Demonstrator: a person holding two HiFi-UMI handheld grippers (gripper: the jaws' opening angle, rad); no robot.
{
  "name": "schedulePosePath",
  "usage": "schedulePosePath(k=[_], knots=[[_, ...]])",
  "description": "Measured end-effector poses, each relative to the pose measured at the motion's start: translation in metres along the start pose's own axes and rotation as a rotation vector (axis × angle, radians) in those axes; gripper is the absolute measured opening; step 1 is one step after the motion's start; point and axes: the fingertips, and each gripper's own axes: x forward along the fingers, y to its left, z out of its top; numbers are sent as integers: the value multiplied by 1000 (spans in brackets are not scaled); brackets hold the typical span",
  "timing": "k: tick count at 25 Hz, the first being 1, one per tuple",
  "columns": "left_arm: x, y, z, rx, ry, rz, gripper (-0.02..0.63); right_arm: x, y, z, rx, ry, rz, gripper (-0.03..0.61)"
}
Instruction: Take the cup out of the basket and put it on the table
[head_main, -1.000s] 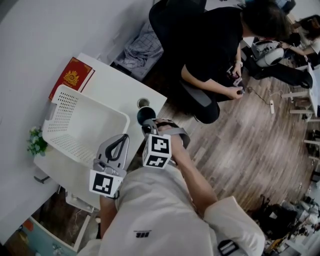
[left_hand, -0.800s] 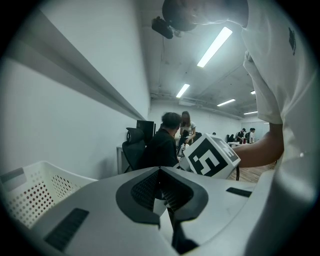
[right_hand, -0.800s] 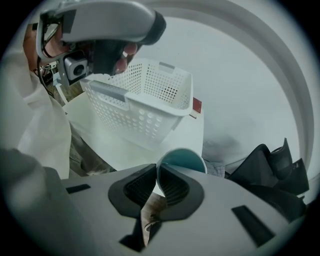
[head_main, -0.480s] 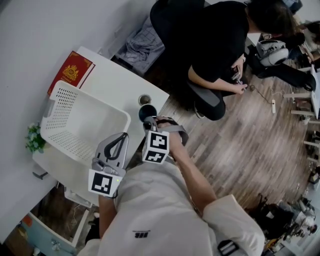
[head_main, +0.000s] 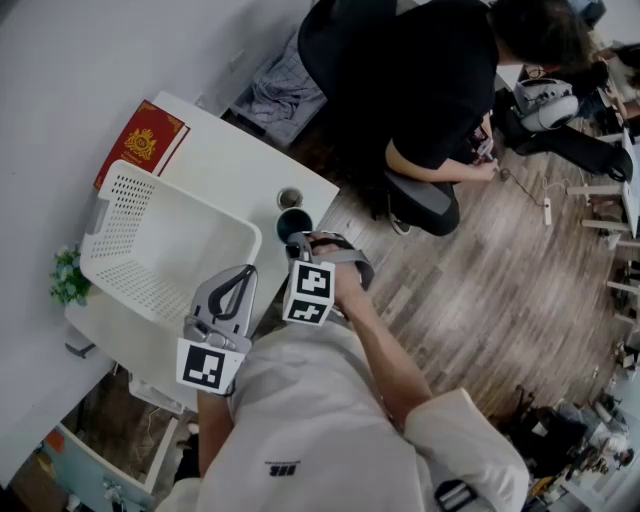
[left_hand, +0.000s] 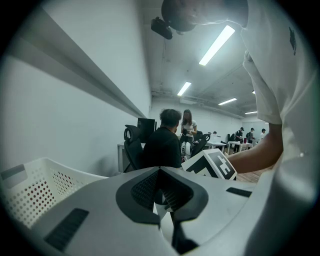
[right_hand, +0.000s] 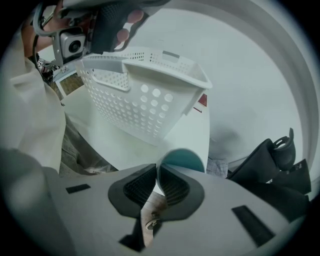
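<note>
- right gripper (head_main: 297, 242) pinches the cup (head_main: 292, 222) by its rim; cup at its 12 o'clock
- cup outside the basket (head_main: 120, 215), at 3 o'clock of it, by the table (head_main: 230, 165) edge
- cup round, dark teal
- left gripper (head_main: 243, 278) closed, empty

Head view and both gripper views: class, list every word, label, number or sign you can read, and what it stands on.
No text can be read.
Red book: gold emblem and print, too small to read.
White shirt: small dark logo, blurred.
Left gripper's cube, right gripper's cube: black-and-white square patterns, no letters.
Cup: no print shows.
</note>
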Motion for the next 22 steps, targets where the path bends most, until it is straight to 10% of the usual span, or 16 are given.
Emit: schedulePosePath(k=[22], knots=[[-2, -2, 0, -4, -3, 3, 9, 6, 5, 8, -19, -8, -6, 37]])
